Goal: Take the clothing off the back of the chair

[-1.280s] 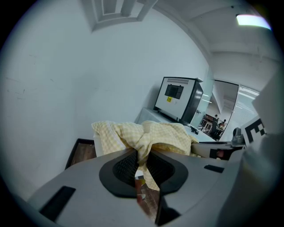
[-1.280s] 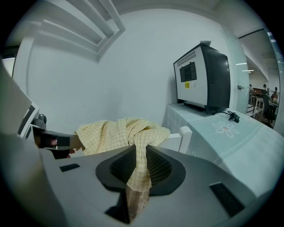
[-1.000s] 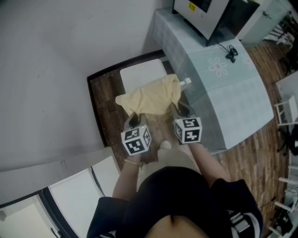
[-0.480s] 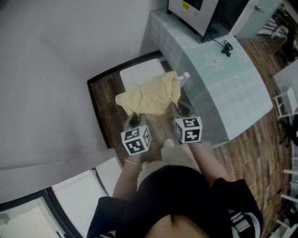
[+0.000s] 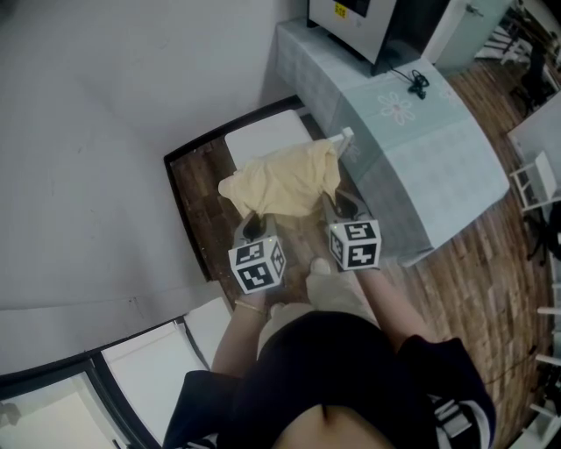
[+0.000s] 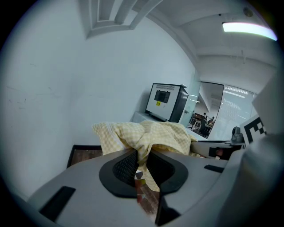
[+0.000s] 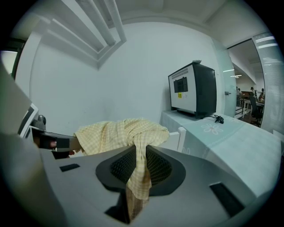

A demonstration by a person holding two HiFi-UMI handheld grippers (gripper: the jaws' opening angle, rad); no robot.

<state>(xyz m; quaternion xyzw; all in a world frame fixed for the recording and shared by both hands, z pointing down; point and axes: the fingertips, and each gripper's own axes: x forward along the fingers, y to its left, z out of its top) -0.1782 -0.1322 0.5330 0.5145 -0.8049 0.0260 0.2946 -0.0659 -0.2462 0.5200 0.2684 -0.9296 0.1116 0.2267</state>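
Head view: the yellow checked garment (image 5: pixel 280 180) hangs bunched over the white chair (image 5: pixel 263 140), its near edge clamped at two corners. The left gripper (image 5: pixel 252 221) pinches one corner and the right gripper (image 5: pixel 338 207) the other. The cloth's far right edge lies just beside the chair's white back post; whether they touch cannot be told. The only markings near the hands are the black-and-white square patterns on the marker cubes (image 5: pixel 257 266). A yellow sticker (image 5: pixel 337 9) sits on the white appliance (image 5: pixel 351 22), its print too small to read. The table (image 5: pixel 438 167), covered in pale cloth with a flower print, hems the chair in on the right, and the grey wall (image 5: pixel 105 131) on the left. Open wooden floor (image 5: pixel 456 289) lies to the lower right.

Left gripper view: the jaws are clenched on a fold of the cloth, which rises ahead of them.

Right gripper view: the jaws grip another fold, its tail dangling below the pads. A black cable (image 7: pixel 217 118) lies on the table.
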